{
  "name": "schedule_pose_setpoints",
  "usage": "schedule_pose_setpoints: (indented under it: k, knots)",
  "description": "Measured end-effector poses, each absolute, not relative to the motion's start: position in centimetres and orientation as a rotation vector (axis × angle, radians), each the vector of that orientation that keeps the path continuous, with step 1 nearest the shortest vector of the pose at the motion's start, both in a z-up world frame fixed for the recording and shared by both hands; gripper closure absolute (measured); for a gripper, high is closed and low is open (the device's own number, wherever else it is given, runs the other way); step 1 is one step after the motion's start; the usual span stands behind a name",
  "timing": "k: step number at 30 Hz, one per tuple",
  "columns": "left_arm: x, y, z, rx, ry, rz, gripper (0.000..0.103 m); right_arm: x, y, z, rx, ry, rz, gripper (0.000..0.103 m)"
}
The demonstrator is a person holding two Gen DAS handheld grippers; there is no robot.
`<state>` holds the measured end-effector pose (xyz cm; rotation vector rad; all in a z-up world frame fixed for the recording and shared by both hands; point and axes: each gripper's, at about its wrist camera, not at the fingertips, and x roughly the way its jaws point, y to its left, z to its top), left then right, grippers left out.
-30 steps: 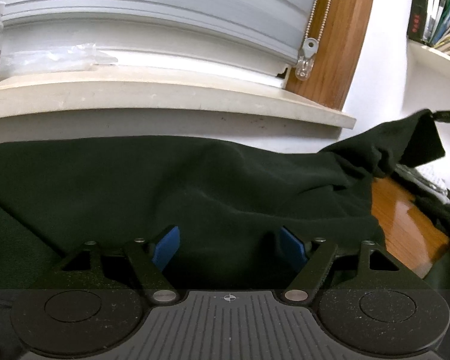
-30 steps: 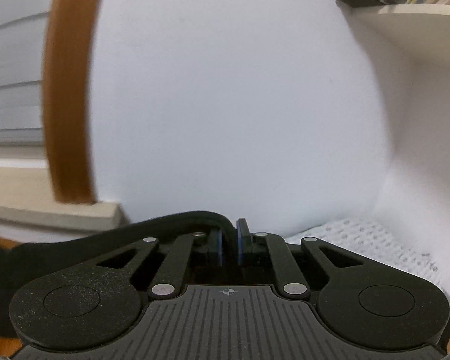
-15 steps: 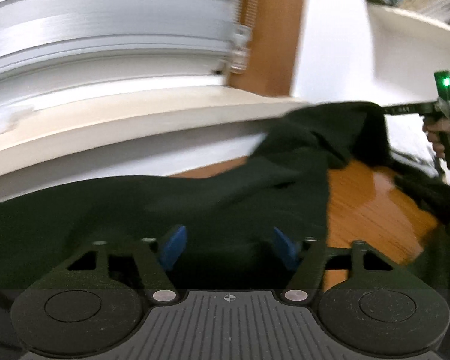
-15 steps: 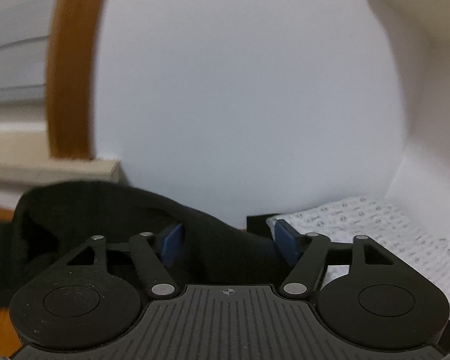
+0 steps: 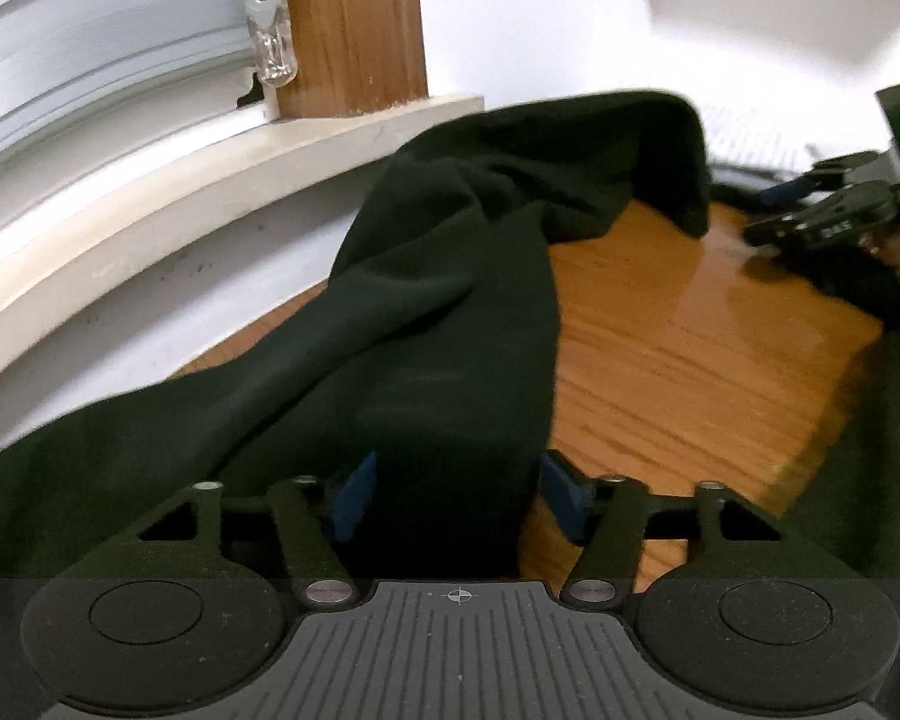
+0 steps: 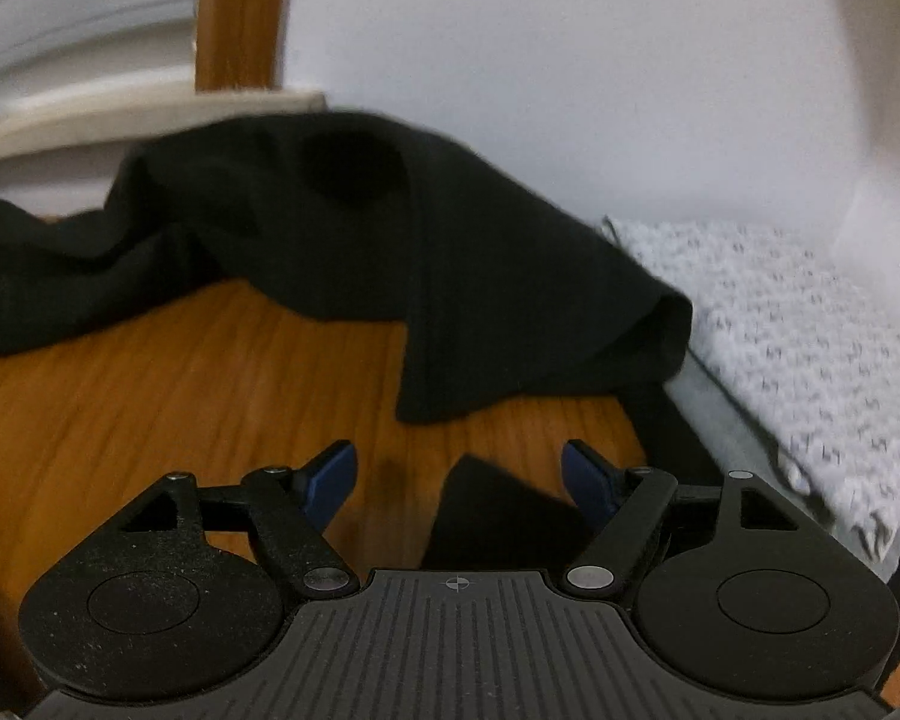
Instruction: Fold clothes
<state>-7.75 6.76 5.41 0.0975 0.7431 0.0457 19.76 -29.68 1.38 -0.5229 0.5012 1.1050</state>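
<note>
A dark green garment [image 5: 450,276] lies bunched on the wooden table [image 5: 660,348], one end humped up by the wall. A band of it runs between the blue pads of my left gripper [image 5: 459,480], whose jaws are closing; a sliver of table shows beside the right pad. My right gripper [image 6: 459,474] hovers low over the table with its jaws opening. Only a loose dark corner [image 6: 486,516] lies between its pads, untouched, and the garment's folded end [image 6: 450,252] rests just ahead. In the left wrist view the right gripper [image 5: 810,204] shows at the far right, held by a hand.
A white window sill [image 5: 150,192] and wall run along the table's back, with a wooden frame [image 5: 348,24] and blind pull [image 5: 270,42] above. A white patterned cloth [image 6: 780,324] lies at the right, against the wall corner. The table's near-right edge [image 5: 810,450] is close.
My left gripper swept right along the garment while its jaws narrowed. My right gripper opened, let go of the garment's end and sank toward the table; the end dropped onto the wood.
</note>
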Motion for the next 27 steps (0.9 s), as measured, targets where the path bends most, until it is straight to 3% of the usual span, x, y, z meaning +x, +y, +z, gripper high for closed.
schedule_pose_setpoints:
  k: [1,2,4,10,19,27]
  knots:
    - [-7.7,6.8,5.3,0.104,0.741,0.043,0.073,19.7,-29.7,1.1,-0.540,0.500,1.094,0.029]
    - [-8.0,7.0,5.5,0.096,0.726,0.043,0.083,19.6,-29.8,0.9,-0.558,0.498,1.083,0.029]
    - [-8.7,7.6,5.9,0.074,0.692,0.043,0.089,19.7,-30.6,0.5,-0.572,0.506,1.051,0.029]
    - [-13.0,12.0,9.5,-0.152,0.534,0.017,0.090,19.7,-31.7,0.7,-0.551,0.462,1.031,0.029]
    - [-15.8,11.9,10.8,-0.109,0.504,0.029,0.090,19.8,-27.3,1.4,-0.561,0.459,1.091,0.029]
    - [-15.9,10.5,8.2,-0.060,0.558,0.002,0.090,17.1,-28.6,2.8,-0.526,0.410,1.285,0.029]
